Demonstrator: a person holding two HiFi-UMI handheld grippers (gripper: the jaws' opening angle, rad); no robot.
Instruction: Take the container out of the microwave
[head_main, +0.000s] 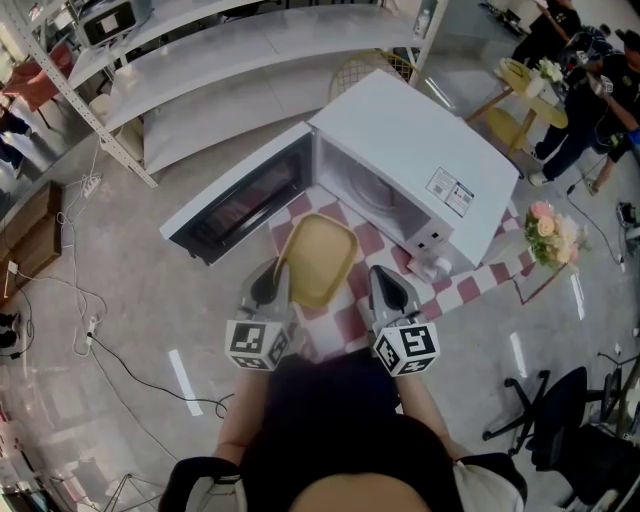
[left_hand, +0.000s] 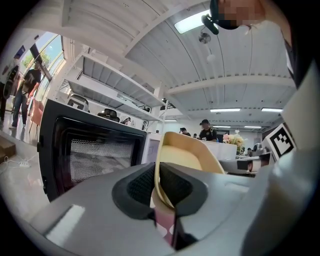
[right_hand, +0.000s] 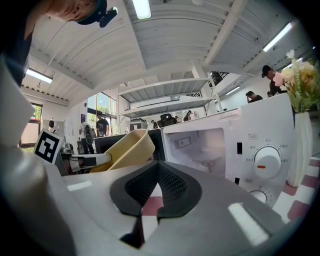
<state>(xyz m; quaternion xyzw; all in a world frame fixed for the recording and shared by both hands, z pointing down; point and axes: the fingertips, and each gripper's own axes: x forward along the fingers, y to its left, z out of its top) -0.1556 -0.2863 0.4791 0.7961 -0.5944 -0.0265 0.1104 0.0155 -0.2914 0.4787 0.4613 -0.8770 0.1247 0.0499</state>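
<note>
A shallow yellow container (head_main: 318, 260) hangs in front of the open white microwave (head_main: 420, 150), above the red-checked cloth (head_main: 470, 285). My left gripper (head_main: 272, 283) is shut on its left rim; in the left gripper view the rim (left_hand: 185, 155) sits pinched between the dark pads (left_hand: 142, 184). My right gripper (head_main: 392, 290) is just right of the container, apart from it, shut with nothing between its jaws. The right gripper view shows the container (right_hand: 125, 150) at left and the empty microwave cavity (right_hand: 200, 150) ahead. The microwave door (head_main: 240, 195) stands swung open to the left.
A vase of flowers (head_main: 548, 232) stands right of the microwave on the cloth. White shelving (head_main: 230, 60) runs behind. Cables (head_main: 90, 330) trail on the floor at left, an office chair (head_main: 570, 410) stands at right, and people (head_main: 590, 90) are at the far right.
</note>
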